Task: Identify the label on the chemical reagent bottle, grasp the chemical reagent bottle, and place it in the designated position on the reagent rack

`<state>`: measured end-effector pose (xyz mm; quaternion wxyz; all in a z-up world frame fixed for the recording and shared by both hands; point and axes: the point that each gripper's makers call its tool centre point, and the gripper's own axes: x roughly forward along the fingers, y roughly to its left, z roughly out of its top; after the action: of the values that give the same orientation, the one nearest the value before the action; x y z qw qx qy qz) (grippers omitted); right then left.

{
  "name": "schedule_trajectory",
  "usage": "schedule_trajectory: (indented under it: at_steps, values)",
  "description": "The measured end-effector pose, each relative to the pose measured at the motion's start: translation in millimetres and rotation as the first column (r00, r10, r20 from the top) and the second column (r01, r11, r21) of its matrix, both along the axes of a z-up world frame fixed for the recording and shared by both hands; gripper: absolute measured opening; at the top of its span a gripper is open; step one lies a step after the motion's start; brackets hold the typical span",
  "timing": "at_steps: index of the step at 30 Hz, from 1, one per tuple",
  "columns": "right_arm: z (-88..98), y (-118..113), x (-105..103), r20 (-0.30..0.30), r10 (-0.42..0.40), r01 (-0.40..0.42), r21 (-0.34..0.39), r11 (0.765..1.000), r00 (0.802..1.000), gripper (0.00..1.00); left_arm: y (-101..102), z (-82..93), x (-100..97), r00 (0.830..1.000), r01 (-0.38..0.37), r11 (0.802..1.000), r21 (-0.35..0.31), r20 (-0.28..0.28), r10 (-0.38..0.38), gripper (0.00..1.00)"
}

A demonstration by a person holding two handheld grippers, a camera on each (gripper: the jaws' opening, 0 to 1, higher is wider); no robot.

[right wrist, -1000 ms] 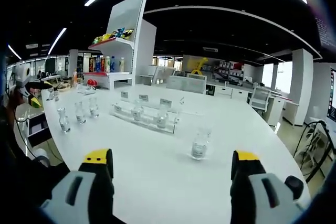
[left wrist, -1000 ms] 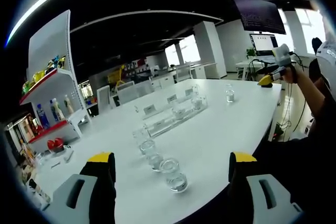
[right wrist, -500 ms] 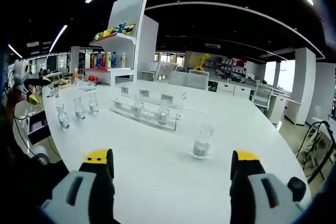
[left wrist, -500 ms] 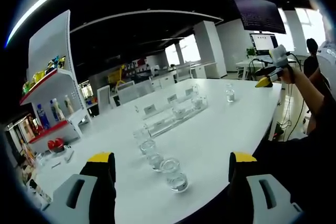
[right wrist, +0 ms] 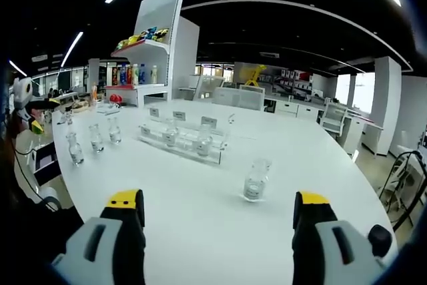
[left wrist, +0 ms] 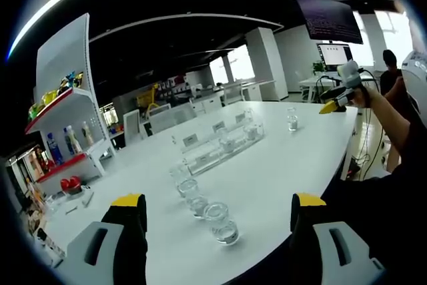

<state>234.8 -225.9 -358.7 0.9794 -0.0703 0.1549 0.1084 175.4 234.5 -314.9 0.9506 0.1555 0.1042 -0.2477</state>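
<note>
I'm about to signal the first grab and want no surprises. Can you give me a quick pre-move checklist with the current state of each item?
1. Right gripper open, nothing held: ok.
2. Left gripper open, nothing held: ok.
3. Lone bottle upright on the table, ahead between the right fingers: ok.
4. Its label readable: cannot tell, too small.
5. Three bottles in a row near the left gripper, upright: ok.
6. Rack has a free slot: cannot tell.

Left gripper view looks down the counter (left wrist: 280, 158) from its near end, along the bottle row. Right gripper view faces the counter's long side, nearer the lone bottle (right wrist: 255, 181). Shared: reagent rack (left wrist: 223, 146), display shelf (right wrist: 143, 65).
</note>
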Motion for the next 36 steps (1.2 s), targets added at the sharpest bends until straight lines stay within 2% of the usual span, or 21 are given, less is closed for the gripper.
schedule_trajectory:
  at_steps: [11,17,20,26,36]
  values:
    - [-12.1,-0.3,13.1,-0.024,0.001,0.000,0.027,1.000,1.000,0.89,-0.7,1.8,-0.6,1.000,0.001,1.000,0.000,0.005,-0.001,0.89]
    - [-24.3,-3.3,20.7,-0.050,-0.007,0.009,0.043,0.999,0.999,0.89,-0.7,1.4,-0.4,1.000,0.001,1.000,0.001,0.004,-0.001,0.89]
    - [-32.1,-2.7,25.3,-0.071,0.003,0.003,0.080,0.997,0.997,0.88,-1.2,0.9,-0.1,1.000,0.002,1.000,0.002,0.003,-0.002,0.89]
    - [-43.5,-1.5,32.0,-0.089,0.004,0.004,0.086,0.996,0.996,0.88,-3.1,0.2,0.9,1.000,0.005,1.000,-0.002,0.001,-0.005,0.89]
    - [-49.9,-1.2,42.2,-0.107,0.003,0.008,0.097,0.995,0.994,0.87,-4.6,-0.5,2.1,1.000,0.004,1.000,-0.005,0.000,-0.004,0.89]
